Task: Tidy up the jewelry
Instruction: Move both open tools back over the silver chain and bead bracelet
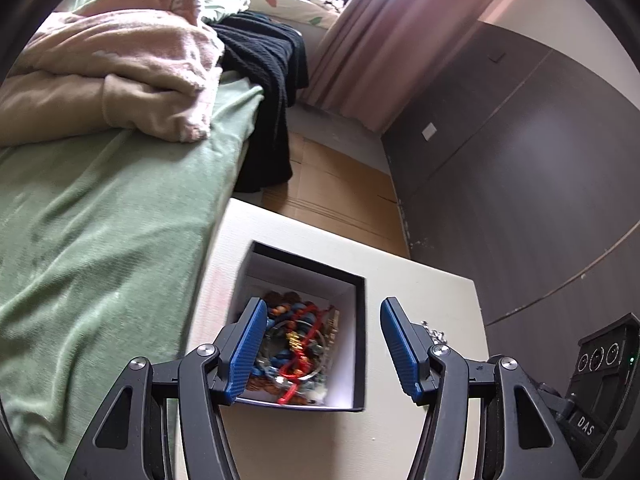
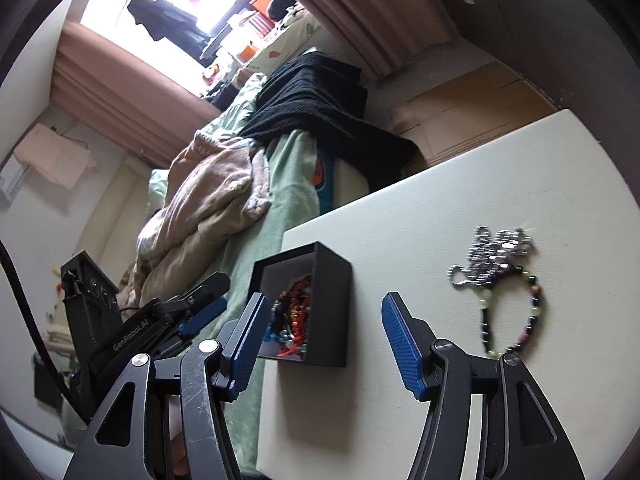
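Observation:
A black box (image 1: 360,340) with a white inside sits on the white table (image 1: 300,440); it holds a heap of red, blue and brown bead jewelry (image 1: 292,344). My left gripper (image 1: 322,350) hangs open just above the box, nothing between its blue pads. In the right wrist view the same box (image 2: 328,308) lies left of centre, and my right gripper (image 2: 320,344) stands open and bare over its near right edge. To the right on the table lie a silver chain (image 2: 492,256) and a dark beaded bracelet (image 2: 520,316). A bit of the silver chain (image 1: 434,330) shows beside my left gripper's right finger.
A bed with a green sheet (image 1: 100,232), a pink blanket (image 1: 120,72) and a black knit throw (image 1: 264,80) borders the table's left side. Cardboard (image 1: 336,192) covers the floor beyond the table. A dark wardrobe (image 1: 520,160) stands to the right. The left gripper's body (image 2: 132,332) shows at left.

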Available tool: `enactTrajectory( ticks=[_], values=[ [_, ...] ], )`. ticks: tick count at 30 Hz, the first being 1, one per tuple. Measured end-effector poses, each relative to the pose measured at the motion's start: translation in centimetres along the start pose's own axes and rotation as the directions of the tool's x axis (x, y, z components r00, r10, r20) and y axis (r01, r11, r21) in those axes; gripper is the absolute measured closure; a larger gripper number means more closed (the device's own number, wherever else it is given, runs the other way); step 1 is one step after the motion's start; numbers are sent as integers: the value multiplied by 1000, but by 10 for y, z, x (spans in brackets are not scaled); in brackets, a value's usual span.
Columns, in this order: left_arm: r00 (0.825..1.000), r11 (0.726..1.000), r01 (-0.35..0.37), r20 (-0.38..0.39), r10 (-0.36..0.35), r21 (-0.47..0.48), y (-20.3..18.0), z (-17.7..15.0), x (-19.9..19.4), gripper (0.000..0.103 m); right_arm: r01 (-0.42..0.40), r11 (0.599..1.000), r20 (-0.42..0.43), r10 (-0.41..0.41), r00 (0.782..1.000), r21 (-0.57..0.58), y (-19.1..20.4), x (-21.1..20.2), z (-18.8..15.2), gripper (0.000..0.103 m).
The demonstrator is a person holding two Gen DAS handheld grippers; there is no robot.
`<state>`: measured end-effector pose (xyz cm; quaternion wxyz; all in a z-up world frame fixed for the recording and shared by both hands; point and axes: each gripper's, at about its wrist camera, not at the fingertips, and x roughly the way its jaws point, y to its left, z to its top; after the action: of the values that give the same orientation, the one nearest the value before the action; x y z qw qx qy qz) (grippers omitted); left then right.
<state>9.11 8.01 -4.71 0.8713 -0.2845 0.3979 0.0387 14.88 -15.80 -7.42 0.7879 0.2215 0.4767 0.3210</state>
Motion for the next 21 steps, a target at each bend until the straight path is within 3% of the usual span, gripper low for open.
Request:
enactTrajectory(
  ticks=[21],
  values=[
    [998,978,47,-56,-36,201,-86,-39,36,43,167,969,47,-178,983,180,-78,-57,6,43]
  ],
)
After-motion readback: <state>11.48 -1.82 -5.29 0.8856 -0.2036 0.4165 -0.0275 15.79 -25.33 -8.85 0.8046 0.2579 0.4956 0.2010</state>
